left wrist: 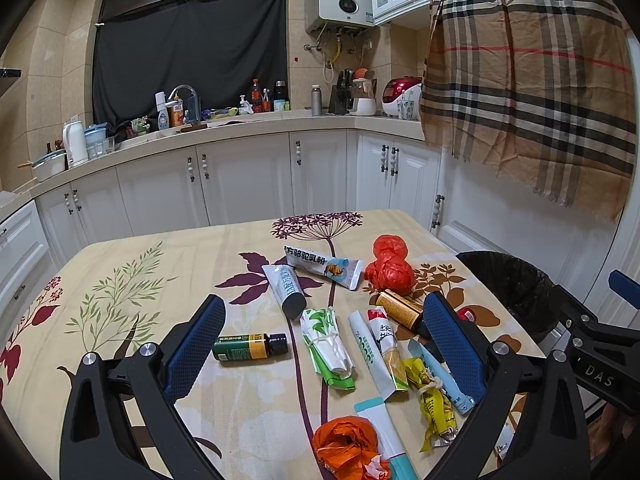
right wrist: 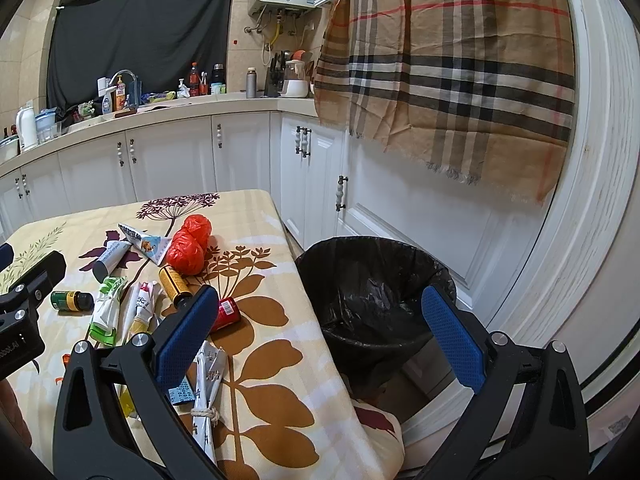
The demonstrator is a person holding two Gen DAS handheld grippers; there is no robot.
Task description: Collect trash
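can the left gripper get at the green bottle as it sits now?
Probably yes. The left gripper is open over the table, and the green bottle lies on its side just inside the left finger, with bare cloth around it. The nearest item, a green-white wrapper, lies apart.

The right gripper [right wrist: 320, 336] hangs with its blue fingers [right wrist: 182, 338] spread wide, one over the edge of the flowered surface [right wrist: 276, 364], the other over the black-lined trash bin [right wrist: 376, 280] just beside it. Nothing sits between them. Tubes, small bottles, a red can [right wrist: 226, 314] and a red plastic bag [right wrist: 190, 250] lie scattered on the cloth.
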